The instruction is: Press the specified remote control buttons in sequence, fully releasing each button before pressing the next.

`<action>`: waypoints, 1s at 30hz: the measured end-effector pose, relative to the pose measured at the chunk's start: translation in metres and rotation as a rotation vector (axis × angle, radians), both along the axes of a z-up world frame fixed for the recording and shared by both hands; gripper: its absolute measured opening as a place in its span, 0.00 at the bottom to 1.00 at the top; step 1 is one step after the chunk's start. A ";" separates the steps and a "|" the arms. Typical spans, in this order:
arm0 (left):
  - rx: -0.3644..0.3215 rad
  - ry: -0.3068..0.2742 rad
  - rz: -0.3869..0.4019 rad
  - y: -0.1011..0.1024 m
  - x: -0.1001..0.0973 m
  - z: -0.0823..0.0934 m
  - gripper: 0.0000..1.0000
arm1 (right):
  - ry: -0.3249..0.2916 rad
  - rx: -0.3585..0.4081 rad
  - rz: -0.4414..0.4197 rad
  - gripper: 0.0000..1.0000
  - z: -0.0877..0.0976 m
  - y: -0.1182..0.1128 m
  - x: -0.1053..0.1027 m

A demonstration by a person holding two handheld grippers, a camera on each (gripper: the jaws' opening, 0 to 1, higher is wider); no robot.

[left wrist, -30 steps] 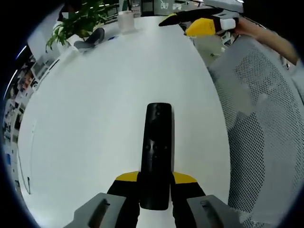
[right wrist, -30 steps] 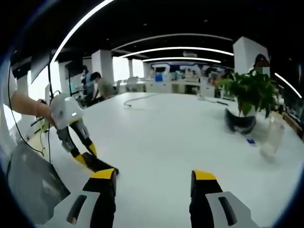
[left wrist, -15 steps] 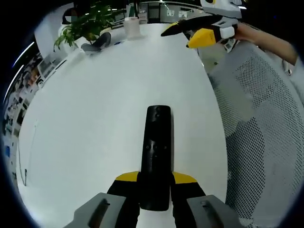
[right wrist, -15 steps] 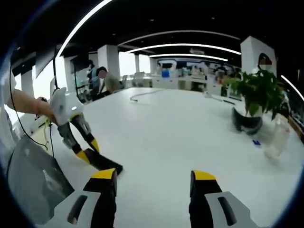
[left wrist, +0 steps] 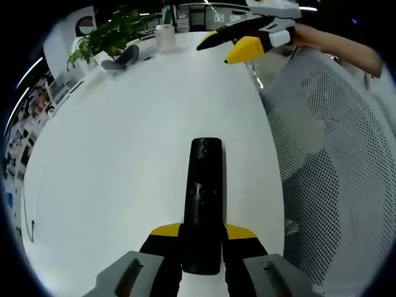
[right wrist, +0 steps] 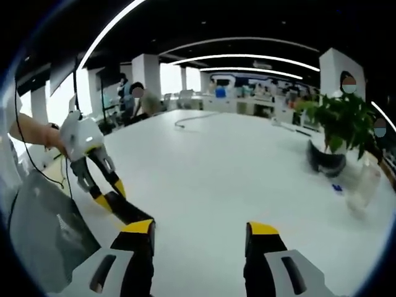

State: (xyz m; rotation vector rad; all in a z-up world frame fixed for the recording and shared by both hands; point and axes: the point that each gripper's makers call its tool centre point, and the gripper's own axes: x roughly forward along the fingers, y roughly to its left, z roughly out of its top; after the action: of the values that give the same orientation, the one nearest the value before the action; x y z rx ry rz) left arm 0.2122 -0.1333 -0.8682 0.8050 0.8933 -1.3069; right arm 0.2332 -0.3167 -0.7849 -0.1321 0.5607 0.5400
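Remote (left wrist: pixel 205 201), one unit, sits clamped in my left gripper (left wrist: pixel 202 238) above the table (left wrist: pixel 124 154) edge; my right gripper (right wrist: pixel 200 230) is spread, empty.

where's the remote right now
The black remote sits low in the middle of the left gripper view, clamped between the left gripper jaws and pointing out over the white table. In the right gripper view it lies at lower left.

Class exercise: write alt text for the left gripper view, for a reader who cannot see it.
The left gripper clamps a black remote control between its yellow-tipped jaws, lengthwise over a white table. Far across the table, the right gripper hangs open near a potted plant; a mesh chair stands alongside.
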 end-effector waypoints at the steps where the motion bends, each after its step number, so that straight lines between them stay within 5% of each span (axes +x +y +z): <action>1: -0.001 -0.001 -0.001 0.000 -0.001 0.000 0.24 | 0.001 -0.004 0.002 0.56 -0.001 0.000 0.000; 18: -0.044 -0.010 0.036 0.003 -0.017 0.000 0.24 | 0.041 -0.042 0.063 0.50 -0.009 0.009 -0.010; 30: -0.113 -0.019 0.060 0.004 -0.019 0.001 0.24 | 0.066 0.023 0.126 0.38 -0.004 0.025 -0.016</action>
State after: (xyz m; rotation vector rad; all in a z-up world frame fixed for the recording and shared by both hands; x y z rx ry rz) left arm 0.1936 -0.1296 -0.8675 0.6963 0.8158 -1.2834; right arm 0.2167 -0.2919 -0.7885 -0.1291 0.6126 0.6753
